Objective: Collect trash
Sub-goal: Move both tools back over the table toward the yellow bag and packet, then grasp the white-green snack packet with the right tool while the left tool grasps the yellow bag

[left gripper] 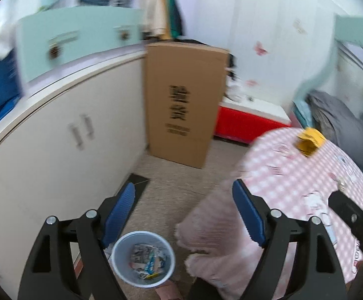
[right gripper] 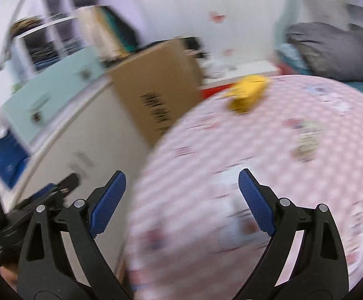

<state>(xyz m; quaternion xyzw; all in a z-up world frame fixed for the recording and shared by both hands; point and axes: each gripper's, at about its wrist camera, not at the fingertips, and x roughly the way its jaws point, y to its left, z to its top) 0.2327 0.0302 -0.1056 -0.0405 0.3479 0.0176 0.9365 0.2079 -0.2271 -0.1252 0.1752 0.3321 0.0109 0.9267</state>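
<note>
- Left wrist view: left gripper (left gripper: 182, 212) spread wide, nothing between the blue pads (left gripper: 120, 213), hanging above floor level beside the table edge.
- One white trash bin (left gripper: 143, 258) on the floor just below, mouth up, part-filled with crumpled wrappers (left gripper: 147, 260) — placed low and close to the table, likely so scraps drop straight in.
- One yellow crumpled packet (left gripper: 309, 141) lying on the far part of the pink checked tablecloth (left gripper: 294, 175), well apart from the bin; probably the next piece to collect.
- One tall cardboard box (left gripper: 185, 105) standing upright against the white cabinet (left gripper: 64, 135), out of the walkway; one red chest (left gripper: 246, 121) behind it.
- Black bar at the right edge (left gripper: 354, 218): seemingly part of the other tool, too blurred to be sure.
- Right wrist view: right gripper (right gripper: 182, 202) likewise splayed, pads empty, hanging over the tablecloth (right gripper: 281, 175).
- Same yellow packet (right gripper: 247, 93) ahead near the far rim; one pale smudge of a scrap (right gripper: 306, 138) to the right, too blurred to name.
- Left tool (right gripper: 31, 212) low at the left, beside the cabinet (right gripper: 81, 137).
- Count of trash left on the table: one sure, one doubtful.
</note>
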